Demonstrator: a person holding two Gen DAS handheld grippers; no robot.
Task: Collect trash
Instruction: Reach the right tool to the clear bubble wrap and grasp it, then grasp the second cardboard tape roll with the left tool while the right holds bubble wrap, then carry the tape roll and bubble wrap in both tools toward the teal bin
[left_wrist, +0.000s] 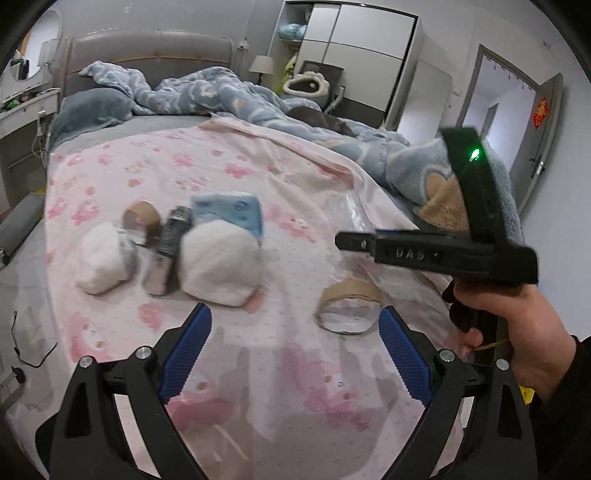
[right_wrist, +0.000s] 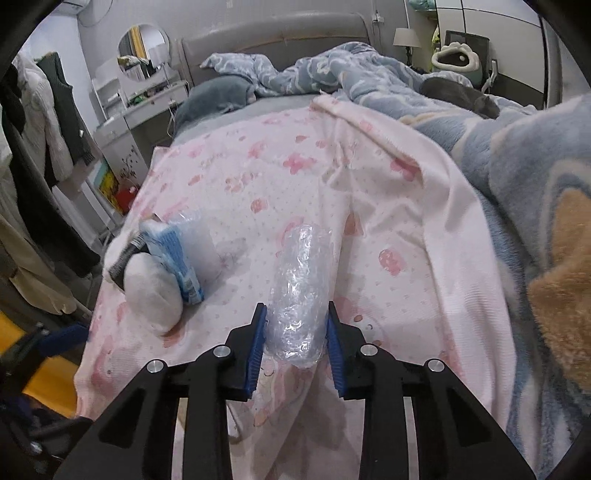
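Trash lies on a pink flowered sheet (left_wrist: 258, 177) spread over the bed. My right gripper (right_wrist: 295, 314) is shut on a crumpled roll of clear bubble wrap (right_wrist: 299, 273), its blue pads pressing both sides. My left gripper (left_wrist: 295, 314) hangs open over the sheet with nothing between its fingers. Just past its right finger lies a cardboard tape ring (left_wrist: 349, 310). Farther off lie two white tissue wads (left_wrist: 219, 264) (left_wrist: 103, 260), a dark wrapper (left_wrist: 170, 240), a second cardboard ring (left_wrist: 142, 218) and a blue tissue packet (left_wrist: 229, 212). The same packet (right_wrist: 177, 254) and a tissue wad (right_wrist: 151, 291) show in the right wrist view.
A rumpled blue duvet (right_wrist: 517, 177) covers the bed's right side, with a grey cat (right_wrist: 461, 92) lying on it. A hand (left_wrist: 517, 314) grips the right gripper's handle at the right. A dresser (right_wrist: 147, 107) stands left of the bed; a door (left_wrist: 539, 147) is open at the right.
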